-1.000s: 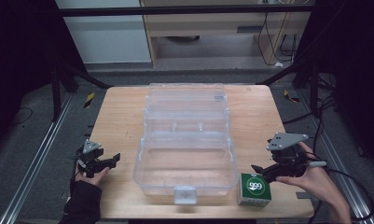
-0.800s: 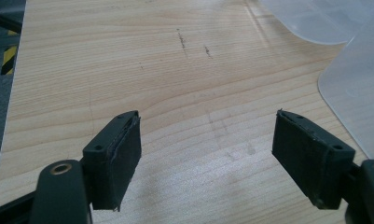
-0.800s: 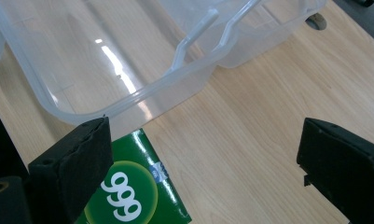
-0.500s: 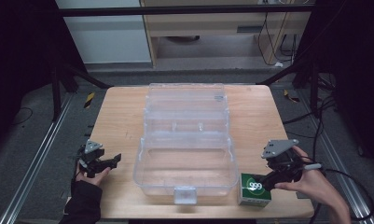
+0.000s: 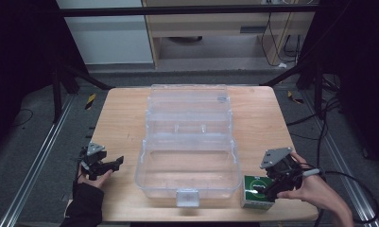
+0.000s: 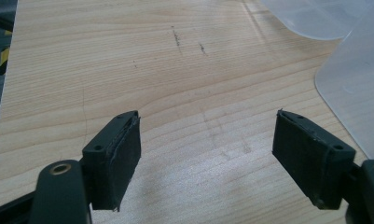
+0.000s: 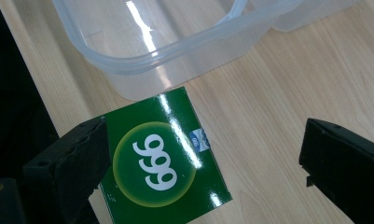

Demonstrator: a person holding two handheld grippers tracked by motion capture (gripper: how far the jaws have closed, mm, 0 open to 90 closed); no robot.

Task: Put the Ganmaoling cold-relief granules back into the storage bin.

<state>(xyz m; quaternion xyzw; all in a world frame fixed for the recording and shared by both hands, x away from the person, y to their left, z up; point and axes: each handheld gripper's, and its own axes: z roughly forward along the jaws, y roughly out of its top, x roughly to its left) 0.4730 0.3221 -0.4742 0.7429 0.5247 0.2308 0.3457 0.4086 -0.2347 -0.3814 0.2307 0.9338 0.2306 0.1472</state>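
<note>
Lying flat, seemingly skewed to the table edge, the green box (image 7: 163, 161) sits under the wide-apart right gripper (image 7: 201, 163).

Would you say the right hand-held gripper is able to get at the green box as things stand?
Probably yes. The right hand-held gripper hangs just over the green box with its jaws wide, having just been opening, and nothing lies between them. The clear case beside the box leaves its top free.
</note>
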